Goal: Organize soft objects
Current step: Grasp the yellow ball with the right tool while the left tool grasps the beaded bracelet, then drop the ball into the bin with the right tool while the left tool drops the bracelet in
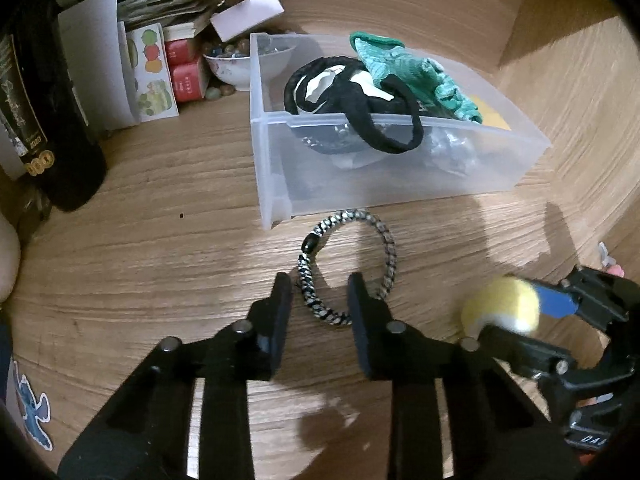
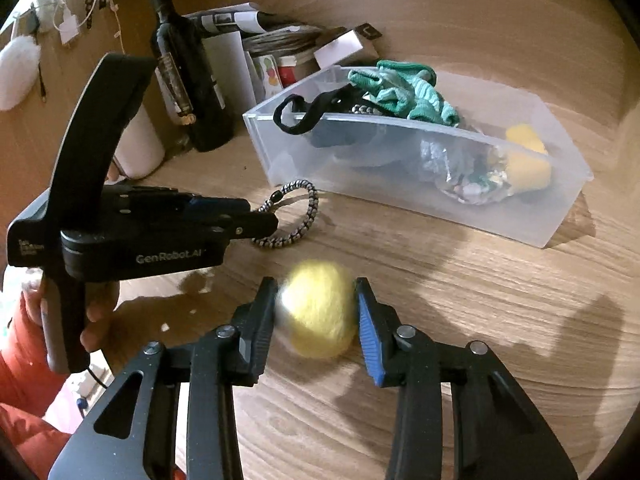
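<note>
A clear plastic bin (image 1: 400, 168) (image 2: 560, 216) on the wooden table holds a green cloth (image 1: 416, 72) (image 2: 400, 92), a black strap item (image 1: 340, 92) and yellow pieces (image 2: 528, 168). A black-and-white braided ring (image 1: 388, 248) (image 2: 312, 204) lies on the table in front of the bin. My left gripper (image 1: 320, 288) (image 2: 264, 220) is open, its fingers straddling the near side of the ring. My right gripper (image 2: 316, 292) (image 1: 516, 312) is shut on a yellow felt ball (image 2: 320, 312) (image 1: 500, 308), held above the table to the right of the ring.
A dark wine bottle (image 2: 184, 68) (image 1: 44, 120), white cards, books and red boxes (image 1: 184, 76) and a bowl of beads (image 1: 232, 64) crowd the back left. A wooden wall rises behind and to the right of the bin.
</note>
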Demonstrator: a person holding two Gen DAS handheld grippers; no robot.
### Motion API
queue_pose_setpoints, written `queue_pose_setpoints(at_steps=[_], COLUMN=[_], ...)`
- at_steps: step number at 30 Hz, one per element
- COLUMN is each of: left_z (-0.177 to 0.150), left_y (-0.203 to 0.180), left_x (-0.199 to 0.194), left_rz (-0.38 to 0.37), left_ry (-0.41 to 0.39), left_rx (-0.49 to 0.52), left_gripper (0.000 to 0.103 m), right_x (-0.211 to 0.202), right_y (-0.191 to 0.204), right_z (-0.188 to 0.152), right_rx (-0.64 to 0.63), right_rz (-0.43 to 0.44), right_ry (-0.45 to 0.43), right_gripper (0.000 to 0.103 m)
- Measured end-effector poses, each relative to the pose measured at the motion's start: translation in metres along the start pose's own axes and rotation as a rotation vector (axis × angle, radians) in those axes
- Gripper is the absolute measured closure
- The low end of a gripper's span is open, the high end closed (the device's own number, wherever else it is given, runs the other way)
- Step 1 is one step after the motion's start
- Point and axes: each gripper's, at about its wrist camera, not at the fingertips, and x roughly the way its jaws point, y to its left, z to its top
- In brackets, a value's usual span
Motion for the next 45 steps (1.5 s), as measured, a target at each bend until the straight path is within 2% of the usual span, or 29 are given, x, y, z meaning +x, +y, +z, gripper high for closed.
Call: queue_pose_setpoints(at_steps=[2,4,14,23,30,38,45], left_z=[-0.001,-0.002,0.007,0.029,0.054,0.076,0.090], left_y=[-0.001,-0.001,-0.008,-0.021,-0.017,-0.002,0.001], left_x=[-0.001,-0.001,-0.028,-0.072,-0.086,-0.062,-0.035], left_rz=[0.007,0.003,0.000,-0.017,0.001,0.046,0.068], left_ry=[-0.004,-0.003,-0.099,-0.246,-0.336,-0.318,-0.291], left_rx=[0.008,0.007,0.021,0.029,0.010,-0.027,-0.034], left_gripper=[0.091,0.095,0.096,0.096,0.096,0.096,0.096], right_x=[-0.001,-0.004,-0.025,-0.051,-0.058,-0.048,-0.012], right_y=[-0.002,-0.004,-0.023,-0.035,-0.041,-0.055,-0.073], right_z=[0.002,0.004,0.020,0.041,0.063,0.088,0.099], right_rx=[0.002,0.008,0.030,0.041,0.024,0.029,0.054], right_rz=[-0.005,-0.011,-0.073,-0.123,-0.160,-0.204,-0.215], right_ry=[-0.009,-0.022,-0.105,-0.216,-0.283,-0.305,-0.221], right_gripper=[0.068,0.068,0.068,0.068,0.068,0.068,0.068])
